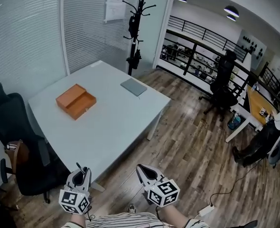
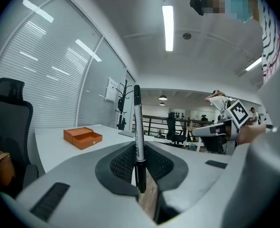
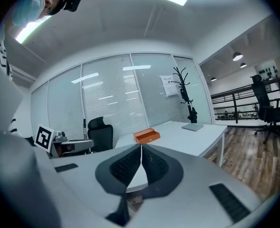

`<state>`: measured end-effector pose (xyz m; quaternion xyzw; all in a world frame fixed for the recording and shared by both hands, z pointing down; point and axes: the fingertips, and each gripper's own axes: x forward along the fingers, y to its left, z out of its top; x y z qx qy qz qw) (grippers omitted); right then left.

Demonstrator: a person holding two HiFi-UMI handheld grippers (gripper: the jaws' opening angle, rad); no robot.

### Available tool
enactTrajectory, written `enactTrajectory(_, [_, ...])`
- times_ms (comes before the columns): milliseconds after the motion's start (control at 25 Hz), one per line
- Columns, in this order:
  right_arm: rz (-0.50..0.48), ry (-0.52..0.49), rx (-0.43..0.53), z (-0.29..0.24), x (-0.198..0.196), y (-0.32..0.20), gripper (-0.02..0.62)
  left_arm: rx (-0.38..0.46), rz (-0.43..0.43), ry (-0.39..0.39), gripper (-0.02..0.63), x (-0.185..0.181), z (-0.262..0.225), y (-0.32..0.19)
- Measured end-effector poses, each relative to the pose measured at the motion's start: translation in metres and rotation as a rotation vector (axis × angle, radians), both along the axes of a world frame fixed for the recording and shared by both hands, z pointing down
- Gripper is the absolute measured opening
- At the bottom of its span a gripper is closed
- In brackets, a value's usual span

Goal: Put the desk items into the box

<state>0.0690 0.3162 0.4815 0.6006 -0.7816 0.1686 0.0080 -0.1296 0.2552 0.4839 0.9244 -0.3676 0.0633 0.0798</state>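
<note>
An open orange box (image 1: 76,101) sits on the white table (image 1: 116,122), and a flat grey notebook (image 1: 134,87) lies near the table's far edge. Both grippers hang low in front of the table, off its near corner. My left gripper (image 1: 83,171) is shut on a black-and-white pen (image 2: 138,137), which stands upright between its jaws. My right gripper (image 1: 142,171) is shut with nothing between its pads (image 3: 141,146). The right gripper view shows the orange box (image 3: 146,136) and the notebook (image 3: 193,126) farther back on the table.
A black office chair (image 1: 16,132) stands at the table's left with a brown bag (image 1: 17,153) beside it. A coat stand (image 1: 137,27) rises behind the table. Wood floor lies to the right, with a cable and power strip (image 1: 206,210) near my feet.
</note>
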Motion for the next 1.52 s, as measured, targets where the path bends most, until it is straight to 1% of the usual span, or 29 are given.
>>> enactTrajectory(160, [-0.066, 0.000, 0.002, 0.003, 0.023, -0.008, 0.026, 0.005, -0.046, -0.004, 0.054, 0.025, 0.000, -0.001])
enactTrajectory(280, [-0.095, -0.004, 0.000, 0.005, 0.037, -0.015, 0.026, 0.003, -0.067, -0.025, 0.054, 0.036, 0.000, -0.002])
enactTrajectory(440, [-0.108, -0.033, -0.004, 0.012, 0.048, -0.024, 0.026, 0.000, -0.101, -0.058, 0.054, 0.036, 0.003, -0.010])
enactTrajectory(640, [-0.118, -0.048, -0.023, 0.023, 0.053, -0.050, 0.026, 0.000, -0.122, -0.068, 0.054, 0.036, 0.005, -0.038])
enactTrajectory(840, [-0.130, -0.053, -0.040, 0.025, 0.053, -0.089, 0.026, -0.001, -0.134, -0.061, 0.054, 0.040, 0.005, -0.080])
enactTrajectory(1040, [-0.152, -0.043, -0.040, 0.022, 0.050, -0.145, 0.026, 0.000, -0.150, -0.050, 0.054, 0.040, 0.004, -0.133])
enactTrajectory(1200, [-0.169, -0.043, -0.036, 0.021, 0.038, -0.186, 0.026, 0.004, -0.168, -0.047, 0.054, 0.027, 0.003, -0.166])
enactTrajectory(1400, [-0.194, -0.014, -0.018, 0.018, 0.024, -0.222, 0.026, 0.014, -0.190, -0.047, 0.054, 0.012, 0.003, -0.192])
enactTrajectory(1520, [-0.213, -0.014, -0.019, 0.019, 0.017, -0.242, 0.026, 0.016, -0.214, -0.053, 0.054, 0.002, 0.004, -0.204])
